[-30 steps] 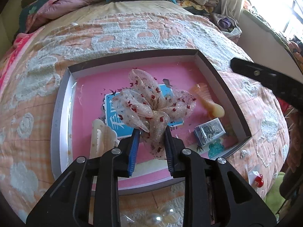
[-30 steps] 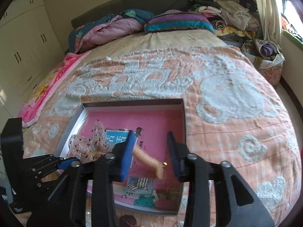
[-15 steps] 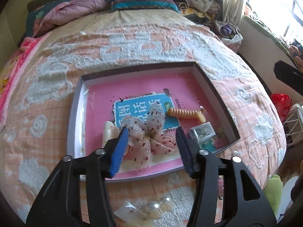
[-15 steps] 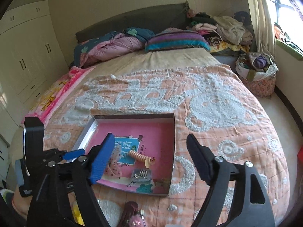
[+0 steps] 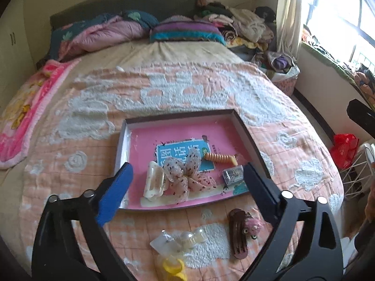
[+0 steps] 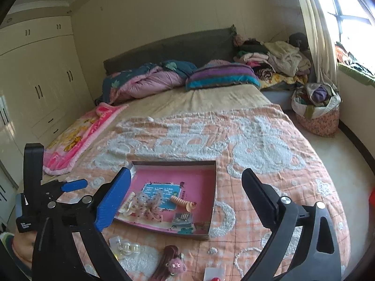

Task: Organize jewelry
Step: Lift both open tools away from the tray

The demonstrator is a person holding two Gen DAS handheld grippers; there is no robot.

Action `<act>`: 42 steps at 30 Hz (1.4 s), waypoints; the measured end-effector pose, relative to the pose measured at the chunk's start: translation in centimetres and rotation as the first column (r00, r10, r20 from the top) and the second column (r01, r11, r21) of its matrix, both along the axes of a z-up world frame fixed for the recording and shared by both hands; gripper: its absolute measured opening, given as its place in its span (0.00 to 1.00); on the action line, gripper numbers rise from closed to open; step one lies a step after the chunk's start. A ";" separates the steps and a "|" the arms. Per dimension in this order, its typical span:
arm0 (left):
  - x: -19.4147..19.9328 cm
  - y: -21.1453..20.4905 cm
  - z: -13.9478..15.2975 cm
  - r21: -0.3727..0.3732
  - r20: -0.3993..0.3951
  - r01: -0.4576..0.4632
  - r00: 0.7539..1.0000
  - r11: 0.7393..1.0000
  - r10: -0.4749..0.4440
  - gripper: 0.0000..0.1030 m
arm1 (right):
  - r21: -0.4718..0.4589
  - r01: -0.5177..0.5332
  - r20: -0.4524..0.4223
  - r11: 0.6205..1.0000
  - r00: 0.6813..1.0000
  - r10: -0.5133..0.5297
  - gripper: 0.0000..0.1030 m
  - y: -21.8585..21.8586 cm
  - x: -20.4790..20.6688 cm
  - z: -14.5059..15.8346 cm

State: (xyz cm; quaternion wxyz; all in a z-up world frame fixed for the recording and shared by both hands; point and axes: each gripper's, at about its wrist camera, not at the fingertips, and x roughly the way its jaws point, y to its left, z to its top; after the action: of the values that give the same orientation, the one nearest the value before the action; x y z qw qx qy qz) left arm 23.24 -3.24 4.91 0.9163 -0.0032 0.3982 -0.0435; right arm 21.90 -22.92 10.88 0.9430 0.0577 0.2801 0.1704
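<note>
A shallow pink-lined box point(image 5: 248, 138) point(image 6: 212, 201) lies on the peach bedspread. Inside it are a sheer spotted bow point(image 5: 187, 178) point(image 6: 150, 203), a cream claw clip point(image 5: 153, 182), an orange spiral hair tie point(image 5: 220, 158) point(image 6: 182, 202) and a small clear case point(image 5: 233, 174) point(image 6: 182, 217). My left gripper point(image 5: 187, 182) is open wide and empty, held back above the box's near edge. My right gripper point(image 6: 185, 196) is open wide and empty, higher above the box. On the bedspread in front of the box lie a brown hair clip with a pink pompom point(image 5: 240, 231) point(image 6: 170, 262), clear pearl pieces point(image 5: 187, 237) point(image 6: 127, 247) and a yellow item point(image 5: 172, 265).
Pillows and a folded quilt point(image 6: 164, 77) are piled at the bed's head, clothes point(image 6: 276, 58) at the far right. A laundry bag point(image 6: 316, 107) stands on the floor by the window. Wardrobes point(image 6: 35, 93) line the left wall. A red bag point(image 5: 344, 149) sits right of the bed.
My left gripper let go of the bow, which now lies in the box, and both grippers opened wide and drew back and up. The orange hair tie also lies in the box.
</note>
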 end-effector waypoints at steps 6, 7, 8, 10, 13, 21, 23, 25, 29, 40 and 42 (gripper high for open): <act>-2.1 0.0 2.2 0.001 0.054 -0.006 0.999 1.000 0.006 0.91 | 0.002 0.000 0.045 1.000 0.999 0.000 0.94 -0.5 -2.3 2.0; -2.4 -0.1 2.5 0.000 0.061 -0.007 0.998 1.000 0.007 0.91 | 0.002 -0.003 0.051 1.000 0.999 0.003 0.94 -0.5 -2.7 2.3; -2.8 0.0 2.9 -0.002 0.069 -0.008 0.998 1.000 0.009 0.91 | 0.002 -0.004 0.056 1.000 0.998 0.003 0.94 -0.6 -2.9 2.5; -3.5 -0.1 3.3 -0.003 0.083 -0.007 0.996 1.000 0.007 0.91 | 0.002 -0.005 0.067 1.000 0.998 0.005 0.94 -0.6 -3.5 2.9; -4.5 0.0 4.0 0.000 0.101 -0.007 0.995 1.000 0.007 0.91 | -0.002 -0.012 0.079 1.000 0.997 0.012 0.94 -0.4 -4.4 3.3; -6.7 1.2 4.5 -0.007 0.119 -0.020 0.993 1.000 0.021 0.91 | -0.001 -0.034 0.095 0.999 0.995 0.034 0.94 0.4 -6.7 3.6; -7.3 1.6 4.5 -0.010 0.124 -0.024 0.992 1.000 0.025 0.91 | -0.002 -0.040 0.098 0.999 0.994 0.040 0.94 0.6 -7.2 3.6; -7.8 2.0 4.4 -0.008 0.128 -0.028 0.991 1.000 0.029 0.91 | -0.004 -0.046 0.102 0.999 0.994 0.047 0.94 0.9 -7.8 3.6; -9.0 2.5 4.0 -0.005 0.131 -0.037 0.991 0.999 0.037 0.91 | -0.006 -0.055 0.098 0.998 0.994 0.056 0.94 1.2 -8.9 3.4; -11.4 3.5 1.7 0.005 0.094 -0.046 0.995 0.999 0.045 0.91 | -0.044 -0.069 0.073 0.997 0.995 0.072 0.94 2.3 -11.1 1.3; -11.7 3.5 1.3 0.016 0.093 -0.049 0.995 0.999 0.047 0.91 | -0.046 -0.072 0.065 0.996 0.995 0.075 0.94 2.5 -11.3 0.8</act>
State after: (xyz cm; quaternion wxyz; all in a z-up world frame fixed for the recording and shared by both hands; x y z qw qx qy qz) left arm 11.57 0.30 6.22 0.9345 -0.0026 0.3555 -0.0179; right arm 10.63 -20.46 11.68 0.9458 0.0212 0.2543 0.2009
